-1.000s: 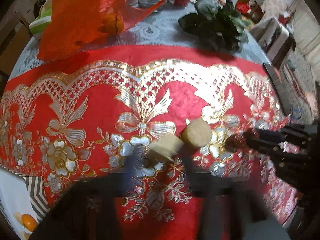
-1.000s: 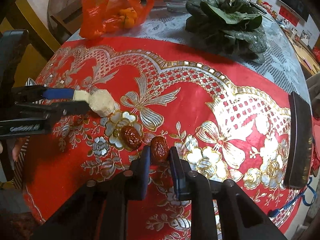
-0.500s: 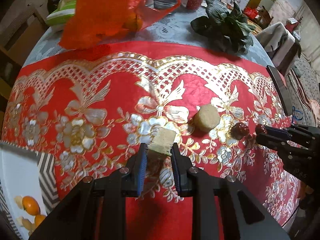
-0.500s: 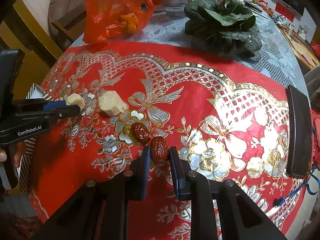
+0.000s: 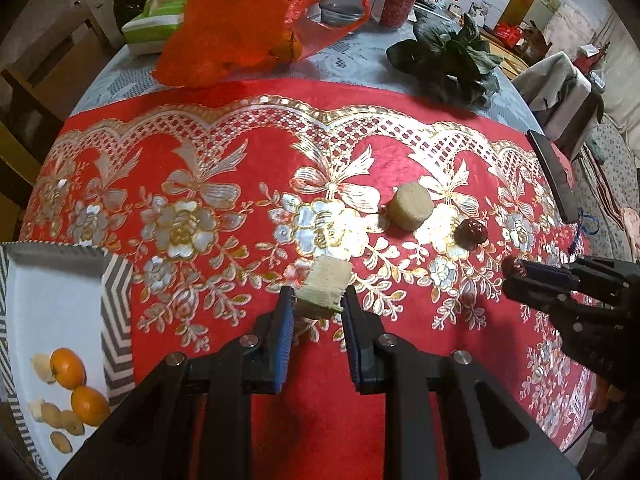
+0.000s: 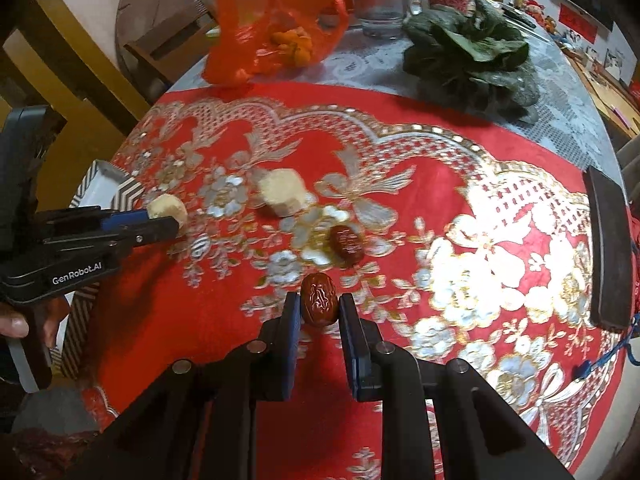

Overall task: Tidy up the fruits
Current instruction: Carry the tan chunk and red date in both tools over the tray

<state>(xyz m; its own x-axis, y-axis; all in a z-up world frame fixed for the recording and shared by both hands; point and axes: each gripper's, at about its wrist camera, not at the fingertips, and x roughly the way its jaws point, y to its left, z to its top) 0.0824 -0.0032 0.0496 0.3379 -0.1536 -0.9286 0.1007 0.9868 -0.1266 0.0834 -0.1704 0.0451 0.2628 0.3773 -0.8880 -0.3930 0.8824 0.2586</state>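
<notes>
The left tongs (image 5: 318,306) are closed on a pale cut chunk of fruit (image 5: 326,289), pinched between the blue pads and lifted clear of the red cloth. The right tongs (image 6: 319,311) are likewise clamped, on a wrinkled red date (image 6: 319,299) held above the surface (image 6: 400,92); in the left view they show at the right edge with the date at their tip.

On the cloth between the two tools lie the remaining loose pieces: a second pale chunk (image 5: 411,205) and, just beside it to the right, a second date (image 5: 472,233). At the far left stands a white tray (image 5: 116,300) with a zigzag rim, already holding two small oranges (image 5: 68,367) and several small pale fruits (image 5: 60,420).

By my reading the sorting is partly done: some fruit sits in the tray, two pieces are in hand and probably headed there, and two wait on the cloth. Farther back, an orange plastic bag (image 6: 276,32) with more oranges inside sits beside a bunch of leafy greens (image 6: 472,60); whether the bag's contents belong to the job I cannot tell.
</notes>
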